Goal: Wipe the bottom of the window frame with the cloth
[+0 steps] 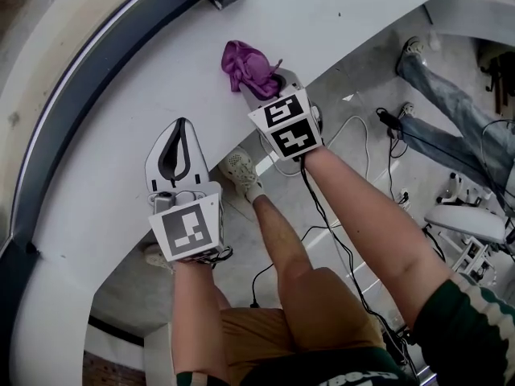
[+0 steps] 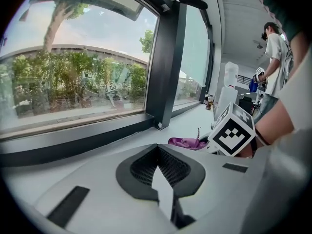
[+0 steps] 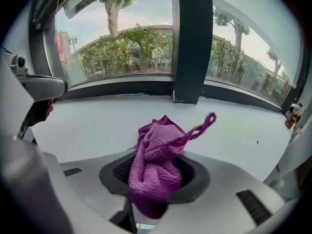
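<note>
Dark mullion (image 3: pixel 189 43) ctr, glass panes (image 3: pixel 117 13) either side of it; daylight, trees (image 3: pixel 141 48) beyond. White sill (image 3: pixel 87 121) at its foot. Grey floor (image 1: pixel 366 71) past sill's near edge.

The sill (image 1: pixel 121 127) runs along under the frame (image 3: pixel 117 88), which bounds its far side, with a post (image 3: pixel 190 43) standing at that far edge; the floor (image 1: pixel 418 175) lies below the sill's near edge. The left tongs (image 1: pixel 180 131) are over the sill close to the near edge, and the right tongs (image 1: pixel 269 83) are to their right and farther along, short of the frame. The cloth (image 1: pixel 245 64) sits between the right tongs' tips and bunches out ahead of them over the sill, with the post straight behind it.
</note>
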A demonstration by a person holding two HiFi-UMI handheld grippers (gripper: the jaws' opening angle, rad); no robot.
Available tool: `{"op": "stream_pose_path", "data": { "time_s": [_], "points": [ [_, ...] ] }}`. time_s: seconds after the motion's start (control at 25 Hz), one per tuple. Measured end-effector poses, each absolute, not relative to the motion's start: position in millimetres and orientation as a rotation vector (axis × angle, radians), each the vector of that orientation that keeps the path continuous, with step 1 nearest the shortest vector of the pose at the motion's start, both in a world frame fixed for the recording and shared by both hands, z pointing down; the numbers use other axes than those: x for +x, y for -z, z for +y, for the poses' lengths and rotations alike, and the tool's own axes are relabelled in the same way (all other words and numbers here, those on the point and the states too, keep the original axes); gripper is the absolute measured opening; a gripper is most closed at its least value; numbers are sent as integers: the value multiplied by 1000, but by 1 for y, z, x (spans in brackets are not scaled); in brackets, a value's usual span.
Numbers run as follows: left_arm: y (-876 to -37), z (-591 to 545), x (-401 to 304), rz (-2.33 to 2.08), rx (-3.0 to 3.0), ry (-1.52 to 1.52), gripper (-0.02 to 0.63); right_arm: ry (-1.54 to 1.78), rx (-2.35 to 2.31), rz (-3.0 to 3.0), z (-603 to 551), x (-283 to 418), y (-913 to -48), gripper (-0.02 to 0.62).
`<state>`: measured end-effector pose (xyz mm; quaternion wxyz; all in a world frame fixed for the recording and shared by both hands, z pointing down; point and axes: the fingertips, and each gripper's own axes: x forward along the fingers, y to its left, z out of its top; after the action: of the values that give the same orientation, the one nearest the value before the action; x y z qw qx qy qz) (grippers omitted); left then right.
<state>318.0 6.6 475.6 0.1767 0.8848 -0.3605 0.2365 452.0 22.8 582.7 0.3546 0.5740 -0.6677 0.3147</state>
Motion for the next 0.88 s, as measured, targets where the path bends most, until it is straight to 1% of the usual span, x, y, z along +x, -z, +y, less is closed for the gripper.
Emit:
{"op": "stream_pose_path", "data": {
  "time_s": [0.2, 0.88],
  "points": [
    [-474, 9, 305, -1036, 2501, -662, 3, -807, 1457, -1740, 23, 436, -581, 150],
    [-473, 16, 215, -1174, 2414, -629, 3, -791, 1331, -1846, 28, 310, -584, 150]
  ]
}}
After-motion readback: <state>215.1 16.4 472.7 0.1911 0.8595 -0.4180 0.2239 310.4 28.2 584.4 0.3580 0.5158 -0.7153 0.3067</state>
